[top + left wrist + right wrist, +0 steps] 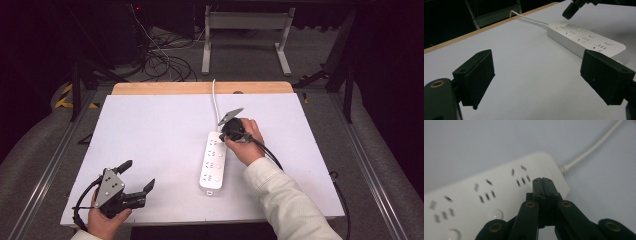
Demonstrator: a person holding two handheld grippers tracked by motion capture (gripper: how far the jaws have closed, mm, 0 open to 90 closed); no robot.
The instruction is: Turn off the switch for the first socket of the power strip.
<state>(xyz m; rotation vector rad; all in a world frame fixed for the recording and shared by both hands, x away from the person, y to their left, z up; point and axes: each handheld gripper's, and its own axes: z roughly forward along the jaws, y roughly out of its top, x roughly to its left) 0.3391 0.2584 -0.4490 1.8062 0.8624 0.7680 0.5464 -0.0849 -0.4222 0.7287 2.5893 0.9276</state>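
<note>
A white power strip lies lengthwise in the middle of the white table, its white cord running off over the far edge. My right gripper is shut with nothing between its jaws. Its tips sit over the strip's far end, beside the socket nearest the cord; I cannot tell whether they touch it. That same gripper shows far off in the left gripper view. My left gripper is open and empty near the front left corner, aimed toward the strip.
The white board covers the table, with a wooden strip along its far edge. A black cable trails from the right gripper past the sleeve. Cables and a desk frame stand on the floor beyond.
</note>
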